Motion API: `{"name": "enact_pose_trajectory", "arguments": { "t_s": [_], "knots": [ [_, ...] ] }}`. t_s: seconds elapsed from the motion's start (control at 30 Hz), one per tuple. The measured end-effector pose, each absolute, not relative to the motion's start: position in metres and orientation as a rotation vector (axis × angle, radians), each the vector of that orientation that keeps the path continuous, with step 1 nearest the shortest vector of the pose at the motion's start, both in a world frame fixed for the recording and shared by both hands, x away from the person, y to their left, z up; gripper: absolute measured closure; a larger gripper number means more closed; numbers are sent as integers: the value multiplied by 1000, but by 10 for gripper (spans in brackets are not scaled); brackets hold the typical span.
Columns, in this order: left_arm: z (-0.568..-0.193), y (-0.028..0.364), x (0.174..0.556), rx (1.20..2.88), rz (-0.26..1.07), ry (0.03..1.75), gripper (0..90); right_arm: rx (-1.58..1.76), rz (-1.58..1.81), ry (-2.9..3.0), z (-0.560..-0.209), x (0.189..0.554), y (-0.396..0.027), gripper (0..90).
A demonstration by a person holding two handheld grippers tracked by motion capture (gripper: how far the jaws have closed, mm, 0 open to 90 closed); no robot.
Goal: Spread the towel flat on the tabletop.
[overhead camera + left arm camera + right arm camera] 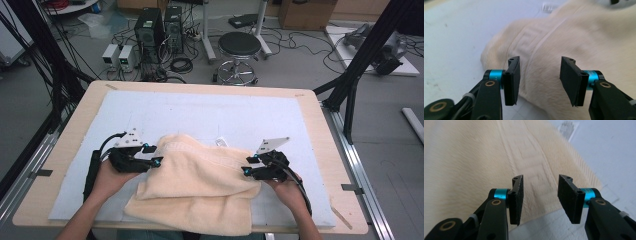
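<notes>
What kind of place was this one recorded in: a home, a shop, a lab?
Most likely a lab or workshop. Desktop computer towers and loose cables sit on the bare floor, a round stool stands behind the wooden table, and a black metal frame rises beside it.

Even, soft overhead room light in high view; no glare, faint shadows under towel (pixel 197 187) folds. High view slightly soft, low detail, mild bending toward table (pixel 320 115) edges. Left gripper view: near black pads (pixel 571 80) sharp, towel beyond blurred, far edge washed bright. Right gripper view: towel weave fairly crisp near pads, far corner hazy.
</notes>
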State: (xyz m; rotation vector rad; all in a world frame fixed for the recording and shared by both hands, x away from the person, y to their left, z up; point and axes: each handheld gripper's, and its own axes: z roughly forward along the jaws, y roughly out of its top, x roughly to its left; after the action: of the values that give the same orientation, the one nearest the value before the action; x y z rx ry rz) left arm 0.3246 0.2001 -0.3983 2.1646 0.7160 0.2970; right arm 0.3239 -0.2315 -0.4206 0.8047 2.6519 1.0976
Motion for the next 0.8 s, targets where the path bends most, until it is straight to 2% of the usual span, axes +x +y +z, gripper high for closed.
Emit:
{"name": "enact_pose_trajectory", "arguments": {
  "t_s": [0.07, 0.2, 0.23, 0.27, 0.33, 0.37, 0.4, 0.63, 0.8],
  "knots": [
    [-408, 197, 332, 2204, 225, 734, 501, 823, 1047, 2682, -430, 325, -229, 559],
    [-419, 186, 336, 2275, 193, 722, 688, 805, 1034, 2654, -435, 322, -226, 662],
    [-421, 183, 336, 2279, 196, 716, 688, 805, 1034, 2654, -435, 322, -226, 662],
    [-422, 180, 335, 2286, 205, 715, 759, 797, 1015, 2651, -434, 321, -225, 726],
    [-421, 179, 334, 2280, 215, 722, 800, 785, 1015, 2654, -434, 321, -225, 800],
    [-420, 181, 333, 2276, 214, 726, 800, 785, 1015, 2654, -434, 321, -225, 800],
    [-418, 183, 333, 2276, 216, 727, 823, 780, 1005, 2662, -432, 321, -225, 850],
    [-401, 200, 319, 2185, 245, 724, 835, 741, 998, 2670, -419, 319, -225, 866],
    [-388, 209, 306, 2128, 259, 705, 836, 675, 1039, 2619, -391, 308, -227, 869]
  ]
}}
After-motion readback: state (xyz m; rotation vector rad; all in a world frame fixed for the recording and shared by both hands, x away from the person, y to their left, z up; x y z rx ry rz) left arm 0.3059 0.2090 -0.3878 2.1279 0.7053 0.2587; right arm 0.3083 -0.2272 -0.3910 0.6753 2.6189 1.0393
